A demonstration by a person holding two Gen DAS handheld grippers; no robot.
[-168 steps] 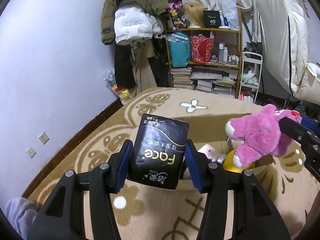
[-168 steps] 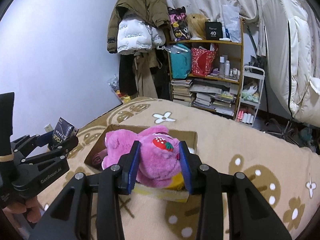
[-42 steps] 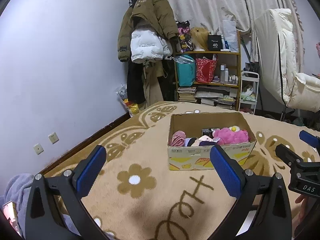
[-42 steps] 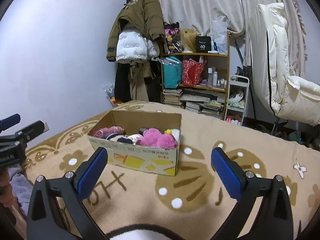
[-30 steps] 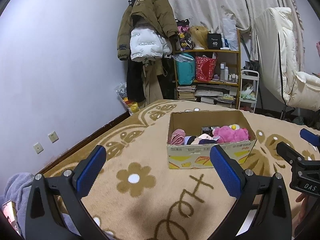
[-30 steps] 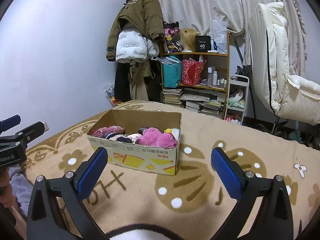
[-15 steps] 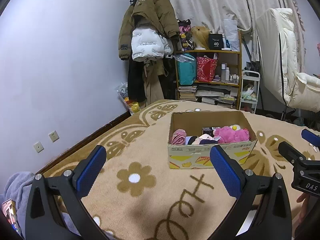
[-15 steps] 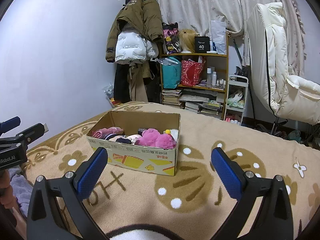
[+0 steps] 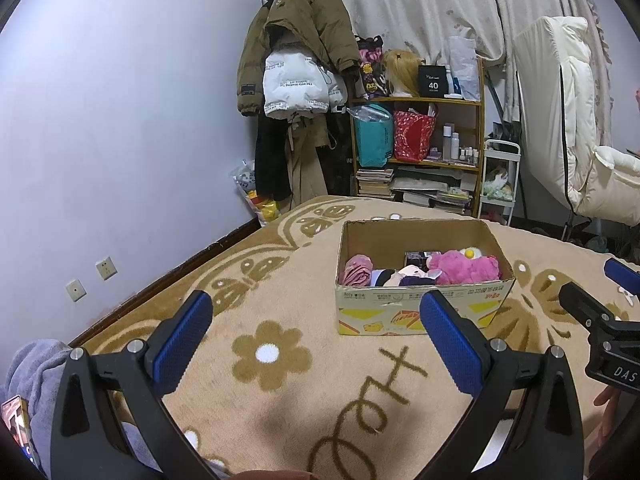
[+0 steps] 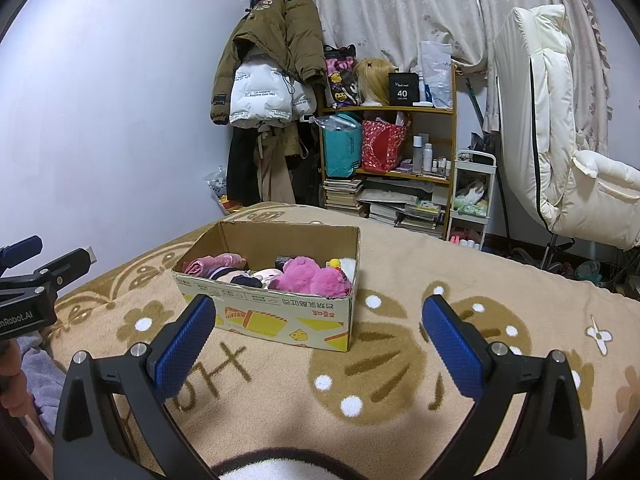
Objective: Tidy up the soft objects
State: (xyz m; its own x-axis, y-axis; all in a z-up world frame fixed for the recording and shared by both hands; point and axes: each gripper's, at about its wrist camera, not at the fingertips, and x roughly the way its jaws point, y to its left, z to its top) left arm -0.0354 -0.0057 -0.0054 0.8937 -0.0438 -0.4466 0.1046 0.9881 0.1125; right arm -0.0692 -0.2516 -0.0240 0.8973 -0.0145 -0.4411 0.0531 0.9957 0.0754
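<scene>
Nearest to me, two grippers, both empty. My left gripper (image 9: 316,334) has its blue pads (image 9: 182,342) spread wide, nothing between them; my right gripper (image 10: 318,336) is likewise spread wide with its pads (image 10: 452,346) apart. Each sits back from the box, above bare blanket. The right gripper's tip shows at the right edge of the left view, the left gripper's tip at the left edge of the right view.

One tan blanket (image 9: 280,392) with brown flower and butterfly patterns covers the bed; open patterned surface lies on all sides of the box.

One cardboard box (image 10: 280,316), open-topped, stands upright on the blanket ahead of both grippers, well apart from them. Inside I count: one pink plush toy (image 10: 310,276) at the right end, lying below the rim; one folded pink cloth (image 9: 356,276) at the left end; one yellow-and-white plush piece (image 9: 468,253) behind the pink toy; one dark packet (image 9: 416,257) toward the back wall. The dark and pale items in the middle I cannot separate.

Beyond the bed's far edge: one wooden shelf unit (image 10: 400,176), one brown coat (image 10: 272,40) hanging over one white jacket (image 10: 260,100), one cream chair (image 10: 560,140) at right.
</scene>
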